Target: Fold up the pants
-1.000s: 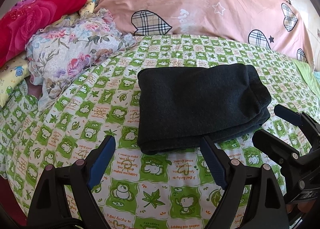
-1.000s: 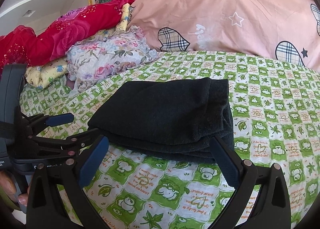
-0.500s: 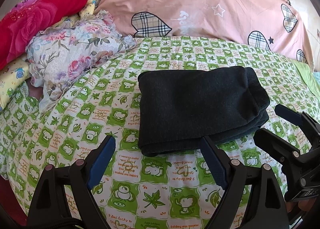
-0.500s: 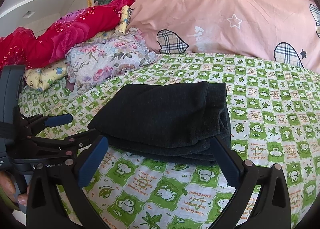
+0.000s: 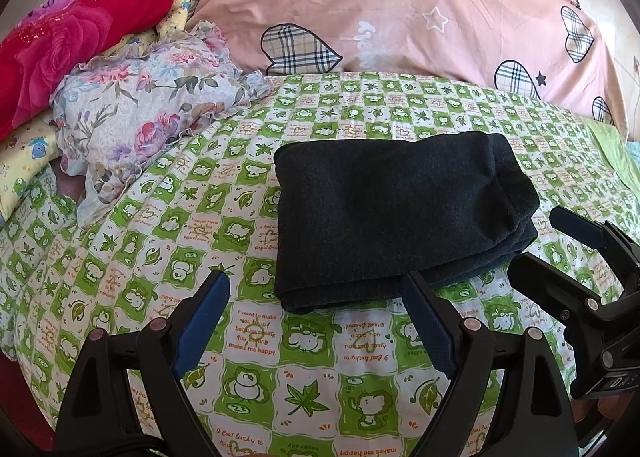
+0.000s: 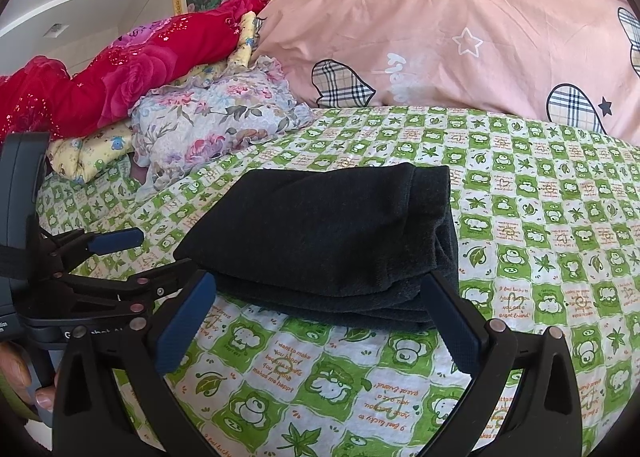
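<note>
The pants (image 5: 396, 217) lie as a compact dark rectangle on the bed (image 5: 256, 345), which is covered in a green-and-white checked sheet, near the middle of the mattress and just ahead of both tools. Several layers show stacked at the near edge, and the right end appears rounded where the cloth turns over. The fold therefore looks complete or nearly so.

The left gripper (image 5: 316, 321) hovers just short of the near-left corner of the bundle with its jaws apart and nothing between them. The right gripper (image 6: 320, 317) sits at the near edge with its jaws likewise apart and empty; whether its fingers touch the cloth cannot be told. Each tool appears at the side of the other's view, so the two are close together.

The step in hand is judged to be release and final check. To do it well, the operator keeps both pairs of jaws wide and draws them straight back toward the near side, low but clear of the fabric, so no pad snags a layer and drags the stack open. If the lower layers at the near edge protrude unevenly, a light press on top squares them better than a fresh pinch. The floral pillow (image 5: 144, 113) and pink quilt (image 5: 400, 17) stand well apart from the bundle.
</note>
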Available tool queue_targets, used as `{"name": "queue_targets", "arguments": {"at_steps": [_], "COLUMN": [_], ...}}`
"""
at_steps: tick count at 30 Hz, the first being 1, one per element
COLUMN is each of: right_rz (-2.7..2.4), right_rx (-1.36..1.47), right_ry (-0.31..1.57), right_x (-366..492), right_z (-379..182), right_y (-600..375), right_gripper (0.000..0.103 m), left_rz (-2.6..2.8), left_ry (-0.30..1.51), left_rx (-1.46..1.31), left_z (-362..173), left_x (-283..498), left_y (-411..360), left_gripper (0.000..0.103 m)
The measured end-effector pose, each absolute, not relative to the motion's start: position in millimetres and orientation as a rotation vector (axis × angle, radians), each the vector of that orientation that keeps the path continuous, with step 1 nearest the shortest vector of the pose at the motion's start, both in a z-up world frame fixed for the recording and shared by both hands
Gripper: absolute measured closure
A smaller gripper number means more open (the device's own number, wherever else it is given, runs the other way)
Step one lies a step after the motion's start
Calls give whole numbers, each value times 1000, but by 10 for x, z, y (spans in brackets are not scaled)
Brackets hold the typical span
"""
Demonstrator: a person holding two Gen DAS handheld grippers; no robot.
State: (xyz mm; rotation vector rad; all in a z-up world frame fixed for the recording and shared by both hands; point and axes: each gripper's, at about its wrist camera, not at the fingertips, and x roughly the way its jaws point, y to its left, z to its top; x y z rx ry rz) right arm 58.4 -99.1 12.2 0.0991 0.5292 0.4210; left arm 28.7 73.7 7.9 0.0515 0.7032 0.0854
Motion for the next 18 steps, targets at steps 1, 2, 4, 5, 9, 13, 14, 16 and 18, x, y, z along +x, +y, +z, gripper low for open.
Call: {"name": "queue_targets", "arguments": {"at_steps": [1, 2, 4, 5, 9, 13, 14, 16, 18], "right_rz": [420, 422, 422, 421, 421, 418, 418, 415, 414], "right_rx": [99, 99, 101, 100, 101, 101, 102, 102, 102], "right_ry": [529, 528, 529, 529, 529, 533, 532, 533, 533], "right_x": [583, 585, 589, 589, 595, 605, 605, 604, 601], "right_z": [127, 124, 123, 124, 122, 120, 118, 115, 114], "right_y": [-993, -996, -1005, -1006, -1011, -1014, -1021, -1020, -1017], "right_gripper": [1, 1, 1, 1, 1, 1, 1, 1, 1], "left_rz": [84, 83, 83, 82, 79, 82, 83, 83, 84], "left_ry": [703, 703, 703, 704, 705, 704, 704, 705, 705], "left_rx": [51, 51, 52, 51, 51, 51, 50, 49, 50], "left_z": [78, 78, 78, 78, 79, 79, 78, 80, 79], "left_x": [288, 290, 290, 289, 287, 285, 285, 285, 288], "left_y": [736, 736, 735, 735, 741, 736, 739, 742, 746], "left_gripper": [14, 14, 14, 14, 14, 14, 14, 14, 14]}}
